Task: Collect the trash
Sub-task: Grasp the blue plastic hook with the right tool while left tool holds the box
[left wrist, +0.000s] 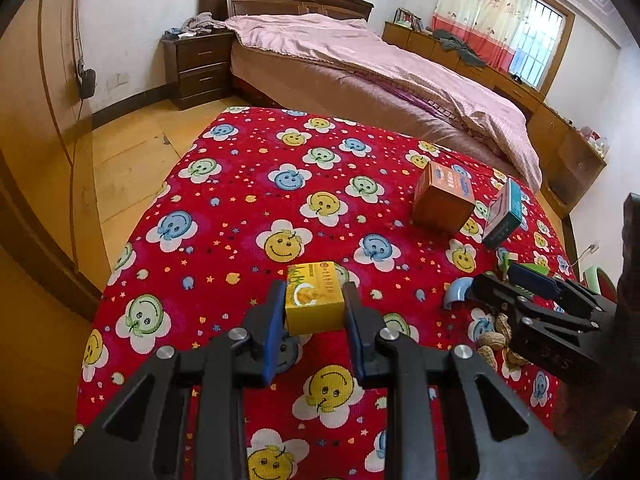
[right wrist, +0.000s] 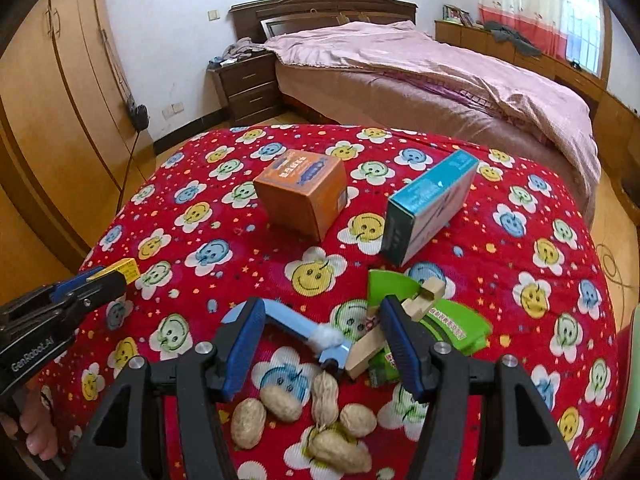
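A: What is shown by the left wrist view?

B: The left tongs (left wrist: pixel 314 308) are seen closed on a small yellow box (left wrist: pixel 315 303), which is pinched between the two blue pads (left wrist: pixel 273 334) and held just above the surface, covered by a red smiley-flower cloth (left wrist: pixel 240 208). Farther off to the right, an orange box (left wrist: pixel 443 197) and a teal box (left wrist: pixel 503 215) are set close together on the cloth. The right tongs (left wrist: pixel 516 280) are seen at the right edge, above a few peanuts (left wrist: pixel 498 340), with a curved blue piece (left wrist: pixel 456 291) just beside them. A bed (left wrist: pixel 360 64) with a pink cover is seen beyond the surface.

A: And the right wrist view?

B: The right tongs (right wrist: pixel 320 344) are seen spread wide, with nothing gripped. Between and ahead of the pads a blue bent piece (right wrist: pixel 296 326) with a white tuft of fluff (right wrist: pixel 326 335) is found, touching a pale wooden piece (right wrist: pixel 400 320) and green packaging (right wrist: pixel 456 320). A cluster of peanuts (right wrist: pixel 316 416) is lying on the cloth (right wrist: pixel 520 240) just below the gap. The orange box (right wrist: pixel 302 196) and the teal box (right wrist: pixel 430 204) are seen farther back, side by side but apart. At the left edge the left tongs (right wrist: pixel 108 278) are seen with the yellow box (right wrist: pixel 124 270) clamped at the tips.
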`<action>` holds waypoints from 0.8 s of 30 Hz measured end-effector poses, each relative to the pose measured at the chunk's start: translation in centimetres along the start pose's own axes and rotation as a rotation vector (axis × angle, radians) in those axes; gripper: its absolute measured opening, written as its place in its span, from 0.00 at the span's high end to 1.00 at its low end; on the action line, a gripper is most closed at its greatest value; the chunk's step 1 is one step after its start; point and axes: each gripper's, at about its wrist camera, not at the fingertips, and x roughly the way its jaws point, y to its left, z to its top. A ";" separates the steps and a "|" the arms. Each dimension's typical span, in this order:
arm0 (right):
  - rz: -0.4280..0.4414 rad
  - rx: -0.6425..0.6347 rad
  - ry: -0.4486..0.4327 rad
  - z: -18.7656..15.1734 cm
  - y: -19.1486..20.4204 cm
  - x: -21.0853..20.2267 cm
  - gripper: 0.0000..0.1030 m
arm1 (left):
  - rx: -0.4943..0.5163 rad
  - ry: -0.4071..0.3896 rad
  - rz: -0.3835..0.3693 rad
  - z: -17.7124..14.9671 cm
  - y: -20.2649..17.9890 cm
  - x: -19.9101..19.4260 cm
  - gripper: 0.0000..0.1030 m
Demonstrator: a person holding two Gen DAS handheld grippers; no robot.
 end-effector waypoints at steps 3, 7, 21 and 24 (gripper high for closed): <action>0.016 -0.008 0.004 0.1 0.0 0.5 0.38 | 0.002 0.002 0.000 -0.1 -0.1 0.1 0.73; 0.038 -0.012 -0.005 -0.2 0.1 0.4 0.38 | 0.004 0.004 -0.002 -0.1 -0.2 0.2 0.72; 0.146 0.038 0.000 -0.8 0.7 1.1 0.38 | -0.007 0.009 -0.006 -0.2 -0.1 0.3 0.72; 0.156 0.035 0.010 -1.0 0.8 1.2 0.67 | -0.004 0.007 -0.008 -0.2 0.0 0.2 0.72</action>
